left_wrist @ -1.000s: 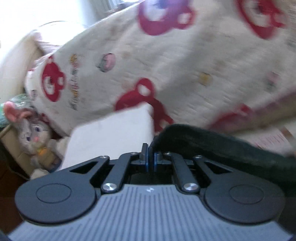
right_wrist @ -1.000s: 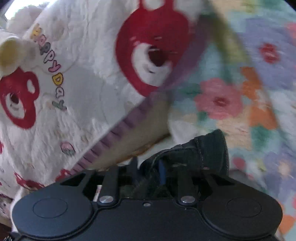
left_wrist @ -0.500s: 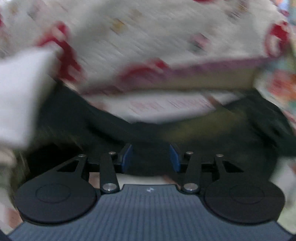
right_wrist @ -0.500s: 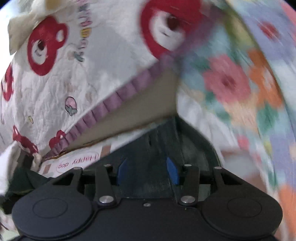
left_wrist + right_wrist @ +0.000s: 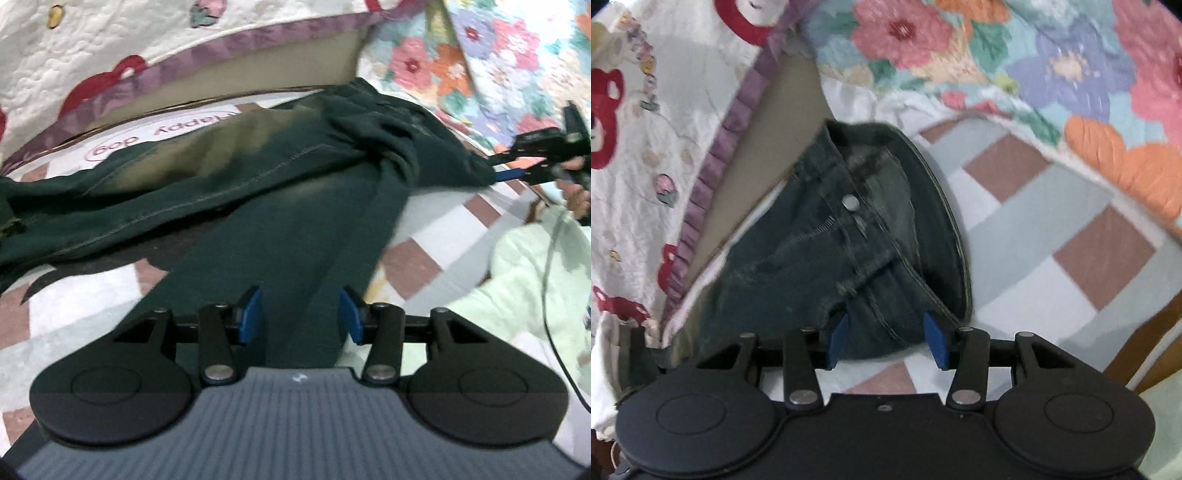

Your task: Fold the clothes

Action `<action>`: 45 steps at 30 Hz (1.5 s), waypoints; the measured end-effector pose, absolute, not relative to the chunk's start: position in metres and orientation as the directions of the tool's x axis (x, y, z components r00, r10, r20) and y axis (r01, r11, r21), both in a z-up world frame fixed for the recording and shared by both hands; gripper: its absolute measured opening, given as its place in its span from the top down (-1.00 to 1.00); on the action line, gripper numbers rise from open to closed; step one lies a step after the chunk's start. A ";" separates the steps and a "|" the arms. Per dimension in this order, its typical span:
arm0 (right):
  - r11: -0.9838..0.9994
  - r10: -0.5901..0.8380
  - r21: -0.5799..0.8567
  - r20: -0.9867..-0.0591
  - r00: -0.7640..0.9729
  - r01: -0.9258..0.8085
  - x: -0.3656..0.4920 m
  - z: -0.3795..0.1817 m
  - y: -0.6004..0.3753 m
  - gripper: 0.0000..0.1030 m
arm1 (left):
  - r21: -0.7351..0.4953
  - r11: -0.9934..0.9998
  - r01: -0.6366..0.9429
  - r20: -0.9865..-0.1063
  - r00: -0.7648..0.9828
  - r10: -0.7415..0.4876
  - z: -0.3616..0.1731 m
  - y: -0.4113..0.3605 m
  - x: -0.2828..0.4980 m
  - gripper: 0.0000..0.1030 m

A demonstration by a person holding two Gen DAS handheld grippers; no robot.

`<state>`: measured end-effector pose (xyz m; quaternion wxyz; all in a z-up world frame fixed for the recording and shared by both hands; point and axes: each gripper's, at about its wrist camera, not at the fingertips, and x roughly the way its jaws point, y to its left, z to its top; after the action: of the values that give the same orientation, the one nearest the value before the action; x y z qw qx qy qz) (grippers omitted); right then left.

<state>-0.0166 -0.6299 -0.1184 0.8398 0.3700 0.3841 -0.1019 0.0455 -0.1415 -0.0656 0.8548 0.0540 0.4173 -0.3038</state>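
Note:
Dark green-blue jeans point(image 5: 258, 192) lie on a checked bed sheet point(image 5: 436, 236), one leg running toward my left gripper point(image 5: 299, 314). That gripper is open, its blue pads either side of the leg end, holding nothing. In the right wrist view the jeans' waistband with button and zip point(image 5: 849, 229) lies bunched just ahead of my right gripper point(image 5: 888, 338), which is open over the waist edge. The right gripper also shows in the left wrist view point(image 5: 517, 166), at the far right by the waistband.
A white quilt with red bears point(image 5: 92, 55) and purple trim lies behind the jeans. A flowered blanket point(image 5: 1015, 62) lies at the right. A pale green sleeve point(image 5: 524, 280) and a cable are at the right. A wooden bed edge point(image 5: 1145, 343) shows low right.
Both grippers let go of the jeans and opened. The jeans dropped onto the sheet, and both grippers drew back from them.

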 end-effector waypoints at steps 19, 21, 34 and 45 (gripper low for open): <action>0.563 0.050 0.636 -0.664 0.746 0.528 -0.028 -0.146 -0.629 -0.05 | -0.035 0.808 0.589 -0.753 0.516 -0.409 -0.087 -0.144 0.042 0.00; 0.523 0.042 0.661 -0.650 0.758 0.538 -0.027 -0.154 -0.632 -0.10 | -0.028 0.809 0.587 -0.762 0.512 -0.398 -0.090 -0.145 0.043 -0.08; 0.765 -0.086 0.542 -0.448 0.890 0.347 -0.013 -0.070 -0.624 0.76 | 0.099 0.832 0.546 -0.666 0.658 -0.352 -0.058 -0.134 0.036 0.98; 0.800 -0.269 0.427 -0.373 0.888 0.421 -0.029 0.034 -0.664 0.78 | -0.108 0.806 0.581 -0.611 0.601 -0.515 0.048 -0.103 0.078 0.97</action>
<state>-0.0285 -0.6635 0.0337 0.9370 0.2572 0.1483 -0.1841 0.0780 -0.1031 0.0483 0.8932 0.0509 0.3246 -0.3069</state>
